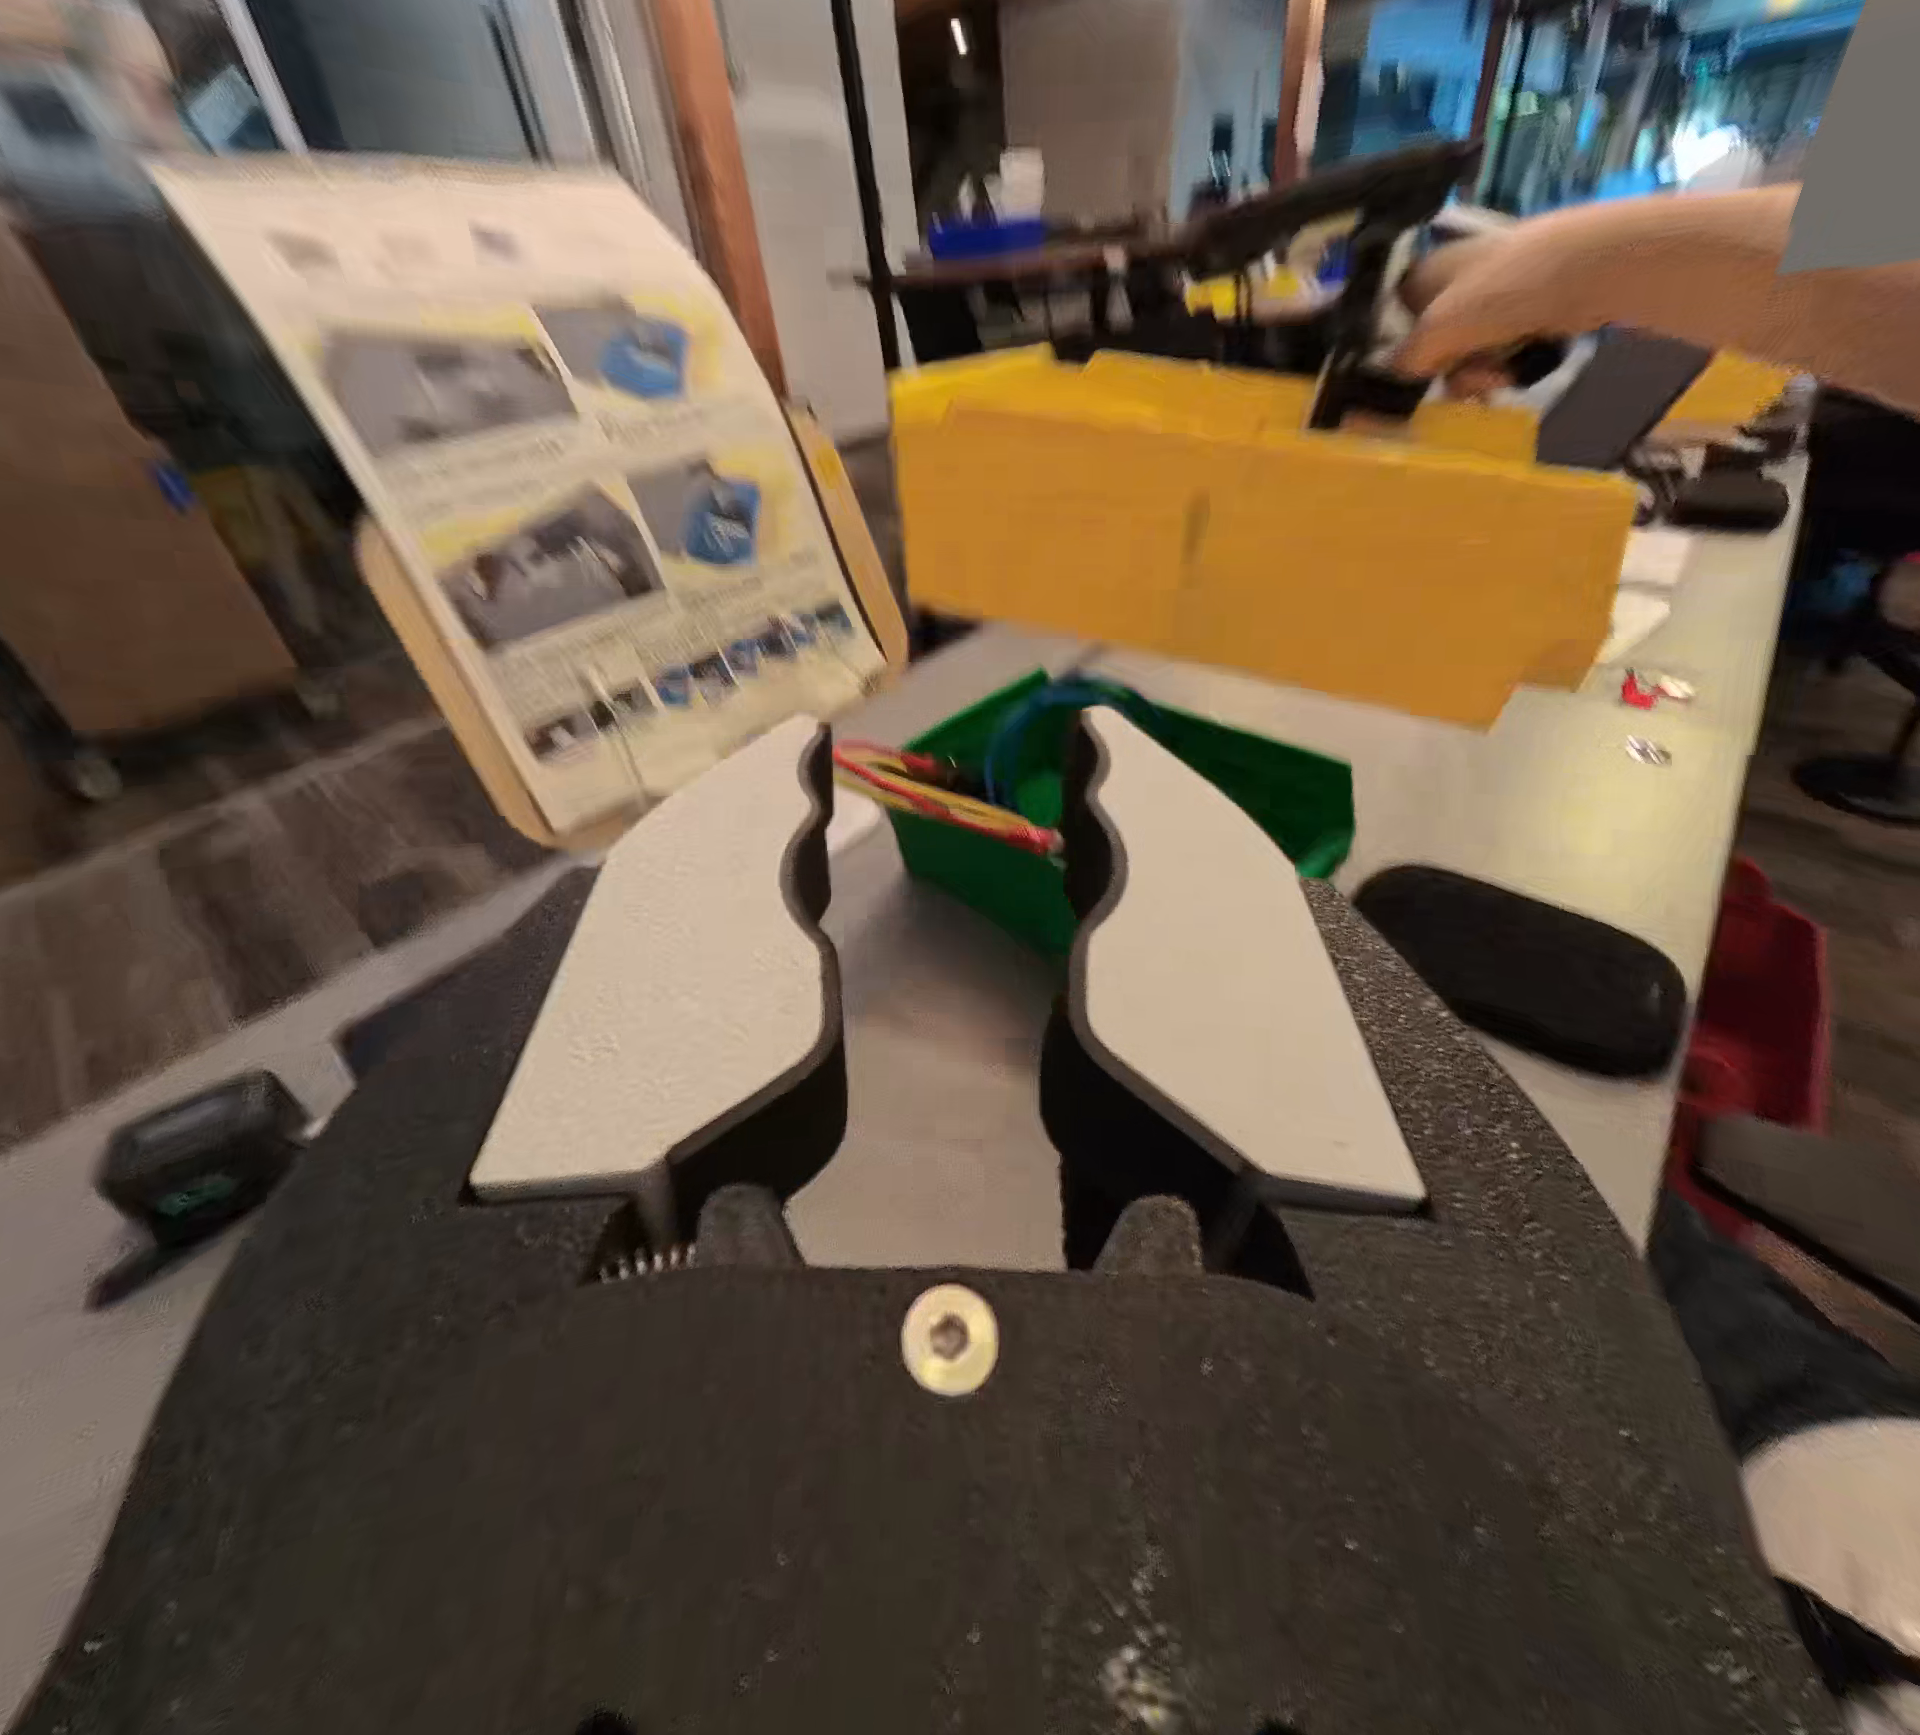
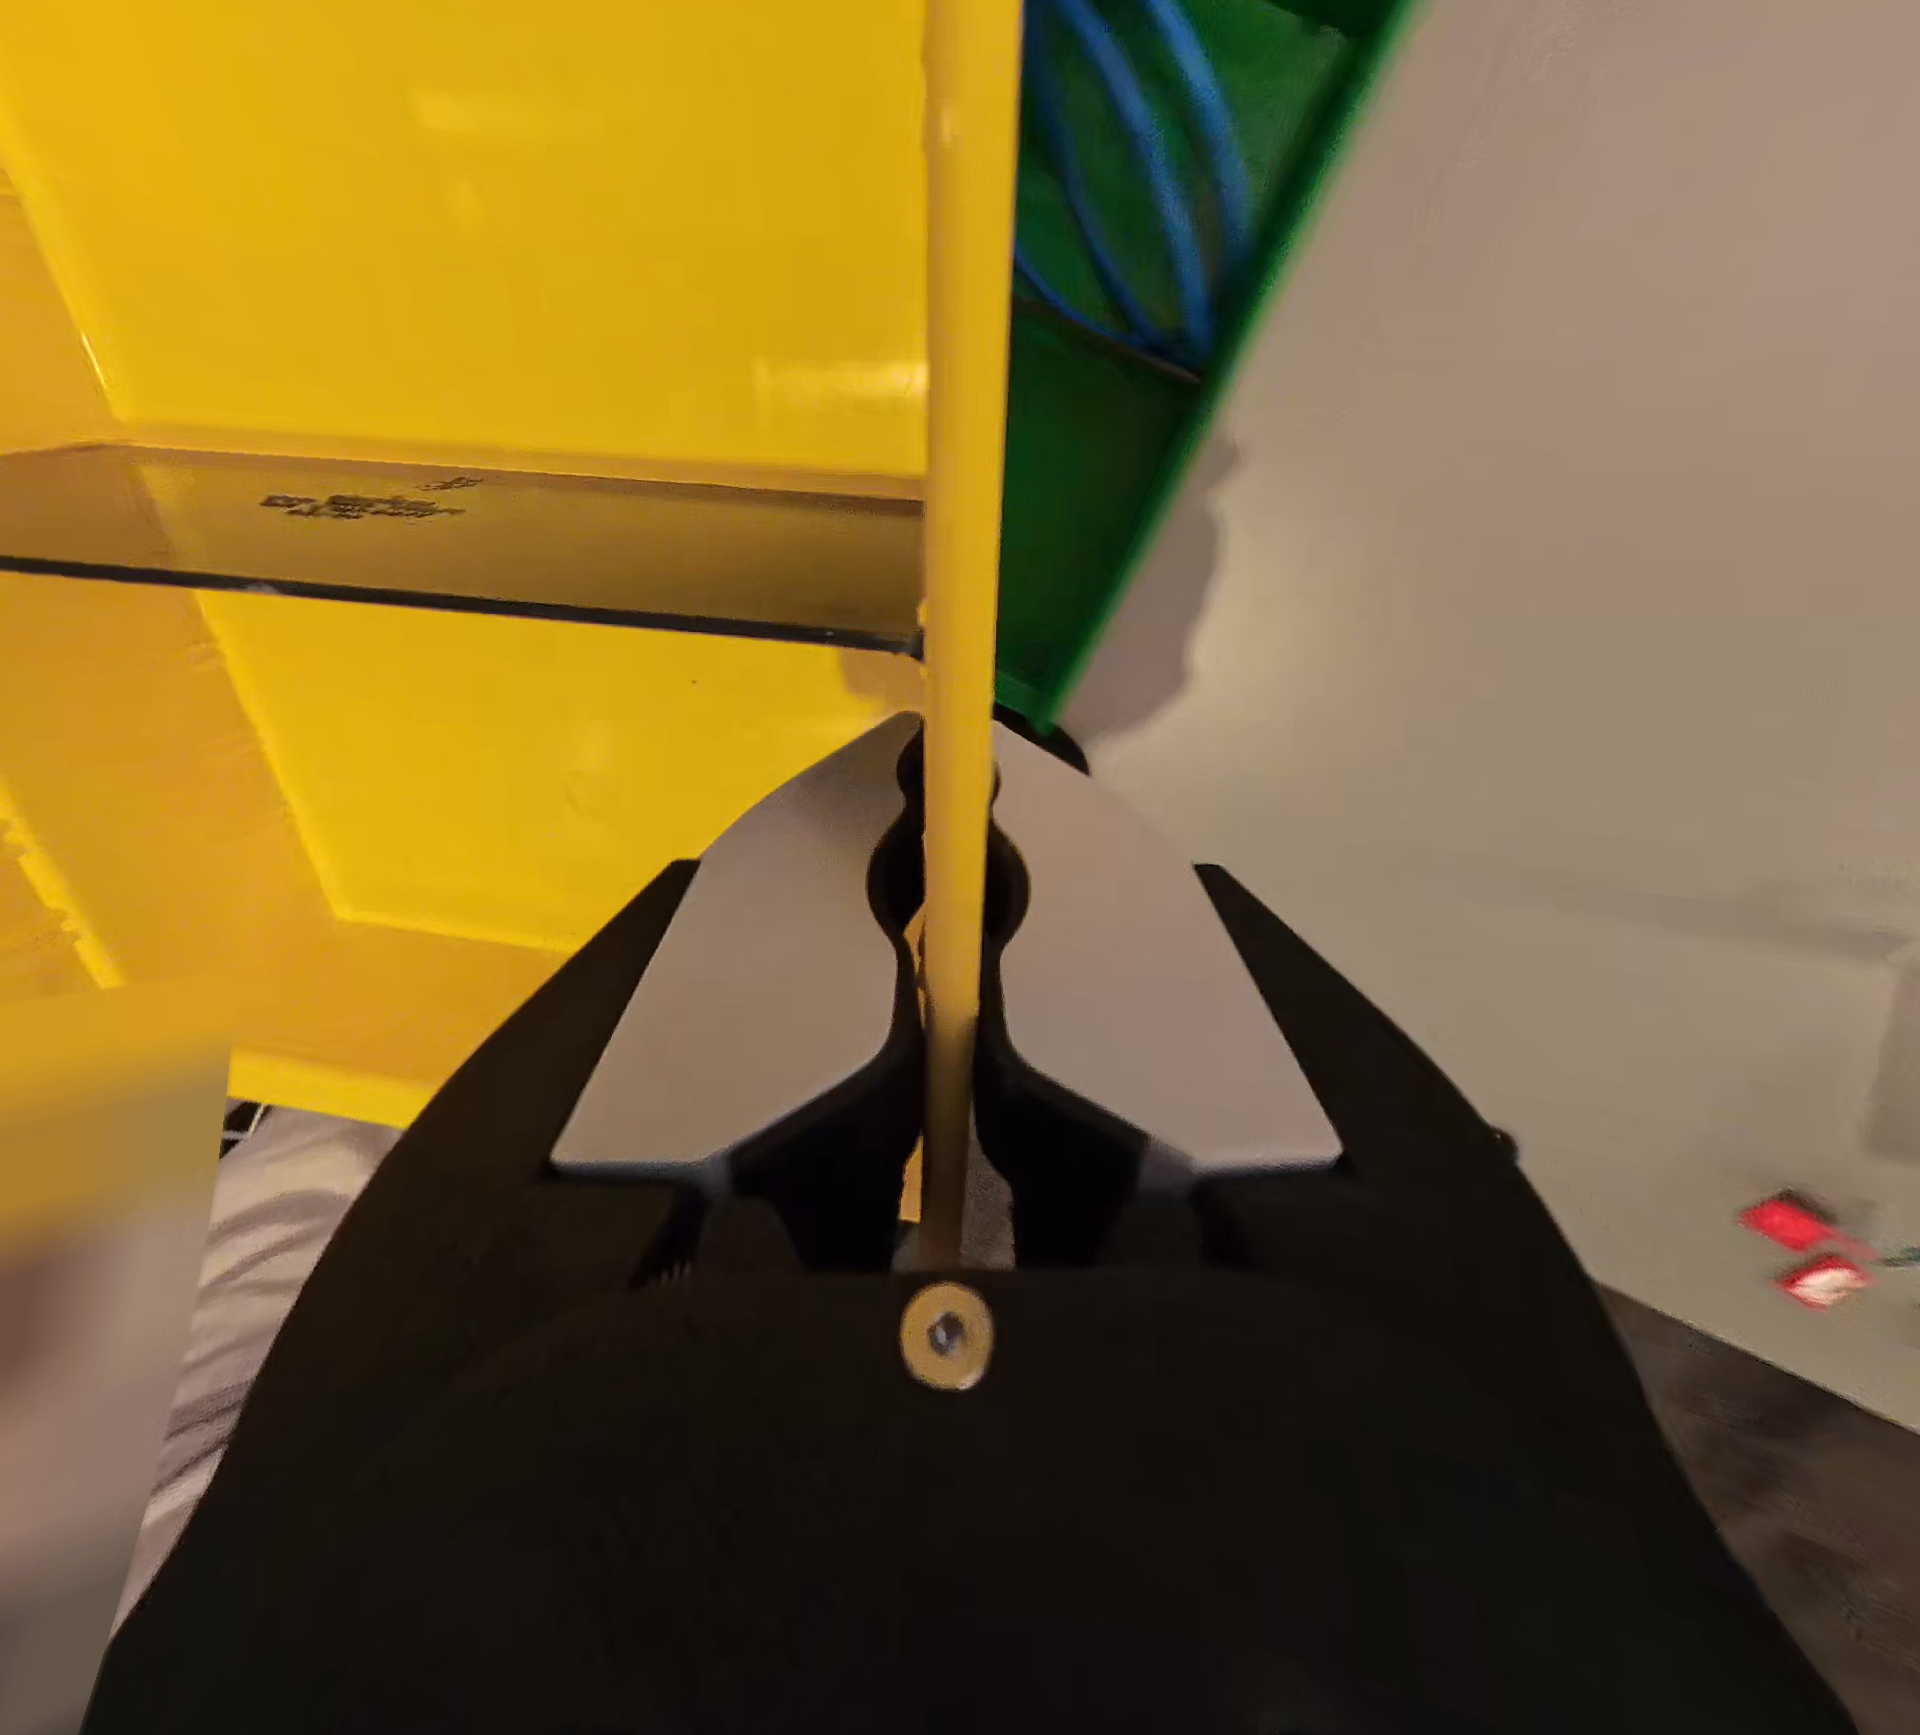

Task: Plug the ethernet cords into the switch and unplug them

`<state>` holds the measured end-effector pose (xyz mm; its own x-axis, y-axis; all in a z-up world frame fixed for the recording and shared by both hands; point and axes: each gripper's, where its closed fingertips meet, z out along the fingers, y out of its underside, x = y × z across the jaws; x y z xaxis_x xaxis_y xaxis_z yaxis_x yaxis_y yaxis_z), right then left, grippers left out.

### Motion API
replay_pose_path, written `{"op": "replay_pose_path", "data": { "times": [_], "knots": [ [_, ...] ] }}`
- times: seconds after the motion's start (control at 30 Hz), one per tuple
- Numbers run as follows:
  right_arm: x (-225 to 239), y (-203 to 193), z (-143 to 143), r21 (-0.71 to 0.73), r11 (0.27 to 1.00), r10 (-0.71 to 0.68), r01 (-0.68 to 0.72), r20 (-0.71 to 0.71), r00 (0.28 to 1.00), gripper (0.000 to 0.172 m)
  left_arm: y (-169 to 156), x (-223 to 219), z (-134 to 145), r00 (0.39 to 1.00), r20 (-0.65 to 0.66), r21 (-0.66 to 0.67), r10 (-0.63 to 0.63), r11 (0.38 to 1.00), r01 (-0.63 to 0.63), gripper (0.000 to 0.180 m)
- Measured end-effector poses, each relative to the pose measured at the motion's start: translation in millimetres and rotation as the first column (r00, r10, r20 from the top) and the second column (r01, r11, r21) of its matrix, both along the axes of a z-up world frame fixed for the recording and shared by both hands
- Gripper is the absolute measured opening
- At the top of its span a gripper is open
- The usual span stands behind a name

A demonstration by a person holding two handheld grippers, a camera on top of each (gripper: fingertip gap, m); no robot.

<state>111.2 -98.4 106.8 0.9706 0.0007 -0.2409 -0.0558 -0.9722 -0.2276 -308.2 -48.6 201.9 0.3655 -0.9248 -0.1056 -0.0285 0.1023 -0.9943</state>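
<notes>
In the left wrist view my left gripper (image 1: pixel 956 735) is open and holds nothing. It hovers over the grey table (image 1: pixel 935 1114), just short of a green bin (image 1: pixel 987 875). Red and yellow cords (image 1: pixel 935 786) lie across the bin's rim and a blue cord (image 1: pixel 1039 709) is coiled inside. My right gripper (image 2: pixel 954 750) is shut on the upright side wall (image 2: pixel 971 335) of a yellow bin (image 2: pixel 520 127). The green bin (image 2: pixel 1101 490) with the blue cord (image 2: pixel 1143 127) stands right behind that wall. The left wrist view shows the right gripper (image 1: pixel 1351 402), held by a hand, at the yellow bin (image 1: pixel 1247 522). No switch is visible.
A clipboard with printed sheets (image 1: pixel 540 459) leans at the left. A black oval case (image 1: pixel 1517 979) lies to the right, with a red container (image 1: pixel 1756 1010) past the table edge. A small black device (image 1: pixel 197 1155) sits near left. Small red items (image 2: pixel 1808 1249) lie on the table. Spacing between my two grippers at the tips: around 45 cm.
</notes>
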Motion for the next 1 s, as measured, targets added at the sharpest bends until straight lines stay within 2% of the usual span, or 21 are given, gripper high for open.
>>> {"op": "replay_pose_path", "data": {
  "times": [0.07,0.13,0.17,0.23,0.3,0.33,0.47,0.53,0.6,0.67,0.73,0.87,0.93,1.0],
  "knots": [
    [53,-31,-19,0.039,0.991,-0.124,0.126,-0.052,0.991,0.005,20,37,-31,0.989,-0.121,-0.143,-0.088,0.987,0.070,0.042],
    [101,-60,-43,0.056,0.968,-0.238,0.244,-0.095,0.967,0.005,34,81,-72,0.948,-0.213,-0.343,-0.238,0.926,0.156,0.041],
    [121,-73,-56,0.055,0.953,-0.289,0.297,-0.110,0.951,0.005,37,104,-93,0.915,-0.235,-0.451,-0.328,0.871,0.196,0.036],
    [156,-96,-84,0.048,0.926,-0.365,0.373,-0.124,0.923,0.004,34,148,-123,0.866,-0.149,-0.639,-0.477,0.715,0.283,0.018],
    [185,-113,-111,0.031,0.894,-0.441,0.448,-0.126,0.889,0.005,37,182,-151,0.861,-0.084,-0.726,-0.502,0.622,0.292,0.023],
    [198,-119,-124,0.028,0.879,-0.469,0.476,-0.120,0.875,0.005,41,193,-166,0.867,-0.111,-0.747,-0.486,0.616,0.251,0.026],
    [224,-132,-168,0.009,0.850,-0.521,0.527,-0.134,0.843,0.005,53,221,-198,0.902,-0.214,-0.713,-0.376,0.691,0.118,0.033],
    [227,-133,-184,0.004,0.849,-0.520,0.528,-0.164,0.838,0.005,47,225,-210,0.901,-0.258,-0.725,-0.348,0.687,0.058,0.030],
    [228,-130,-195,0.006,0.852,-0.513,0.523,-0.191,0.837,0.004,42,227,-221,0.882,-0.343,-0.757,-0.323,0.651,-0.056,0.041],
    [228,-126,-202,0.017,0.860,-0.498,0.511,-0.201,0.844,0.004,50,224,-232,0.830,-0.486,-0.708,-0.274,0.680,-0.190,0.057],
    [229,-121,-206,0.030,0.869,-0.479,0.494,-0.199,0.855,0.005,54,222,-242,0.783,-0.564,-0.672,-0.264,0.698,-0.248,0.059],
    [228,-113,-213,0.028,0.887,-0.448,0.462,-0.195,0.872,0.005,49,227,-264,0.760,-0.591,-0.716,-0.270,0.610,-0.340,0.060],
    [228,-109,-216,0.015,0.892,-0.441,0.452,-0.194,0.876,0.005,43,236,-275,0.735,-0.608,-0.720,-0.299,0.598,-0.352,0.060],
    [229,-106,-219,0.014,0.895,-0.436,0.446,-0.184,0.881,0.005,41,246,-284,0.716,-0.629,-0.709,-0.304,0.602,-0.368,0.051]
  ]
}}
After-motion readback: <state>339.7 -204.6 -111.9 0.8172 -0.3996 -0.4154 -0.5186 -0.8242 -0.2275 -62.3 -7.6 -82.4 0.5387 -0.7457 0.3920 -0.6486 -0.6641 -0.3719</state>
